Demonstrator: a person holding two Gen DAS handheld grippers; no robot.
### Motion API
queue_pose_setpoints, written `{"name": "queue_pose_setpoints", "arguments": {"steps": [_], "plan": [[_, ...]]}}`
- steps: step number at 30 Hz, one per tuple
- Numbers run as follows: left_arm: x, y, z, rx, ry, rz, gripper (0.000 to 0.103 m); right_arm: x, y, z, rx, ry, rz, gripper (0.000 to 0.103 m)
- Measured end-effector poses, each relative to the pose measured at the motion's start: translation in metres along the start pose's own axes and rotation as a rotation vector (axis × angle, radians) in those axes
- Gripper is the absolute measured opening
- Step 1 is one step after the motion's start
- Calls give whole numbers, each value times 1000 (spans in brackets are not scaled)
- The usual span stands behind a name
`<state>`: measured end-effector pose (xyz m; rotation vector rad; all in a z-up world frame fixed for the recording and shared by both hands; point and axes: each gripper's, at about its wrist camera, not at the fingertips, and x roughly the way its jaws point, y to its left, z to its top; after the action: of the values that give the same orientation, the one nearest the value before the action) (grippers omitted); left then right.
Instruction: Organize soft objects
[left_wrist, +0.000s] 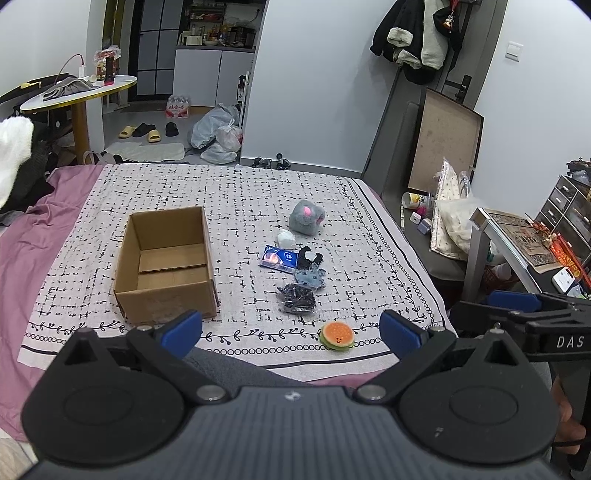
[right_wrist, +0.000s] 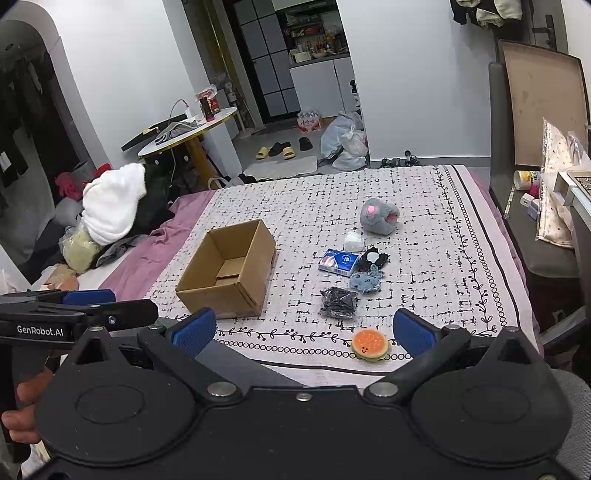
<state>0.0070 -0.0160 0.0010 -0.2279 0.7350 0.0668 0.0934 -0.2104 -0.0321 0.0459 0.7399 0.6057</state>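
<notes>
The left gripper (left_wrist: 291, 328) hangs at the near edge of the bed with its blue pads spread wide and nothing between them; the right gripper (right_wrist: 304, 330) is beside it, likewise released and empty. Just beyond the pads, on the near border of the patterned blanket (left_wrist: 240, 192), lies a small burger plush (left_wrist: 337, 335). Farther in sits a dark crinkly packet (left_wrist: 296, 298), then a little blue-grey plush (left_wrist: 310, 277) touching a black-and-white soft item (left_wrist: 309, 257) whose shape I cannot make out. A blue tissue pack (left_wrist: 279, 257) lies just left of that, a white wad (left_wrist: 286, 238) behind it, and a grey plush with a pink spot (left_wrist: 306, 217) farthest away. Left of this row, well apart from it, stands an open cardboard box (left_wrist: 166, 258).
</notes>
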Motion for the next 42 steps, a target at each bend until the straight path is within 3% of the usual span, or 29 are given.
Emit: {"name": "queue_pose_setpoints", "arguments": {"steps": [18, 29, 37, 42], "plan": [[10, -1, 2, -5, -10, -9, 102, 6, -2, -3, 0, 12, -3, 103], [39, 3, 1, -37, -20, -4, 102, 27, -26, -6, 43, -8, -7, 103], [74, 8, 0, -67, 20, 6, 100, 60, -50, -14, 113, 25, -8, 103], [95, 10, 4, -85, 40, 4, 99, 85, -60, -11, 151, 58, -10, 93]]}}
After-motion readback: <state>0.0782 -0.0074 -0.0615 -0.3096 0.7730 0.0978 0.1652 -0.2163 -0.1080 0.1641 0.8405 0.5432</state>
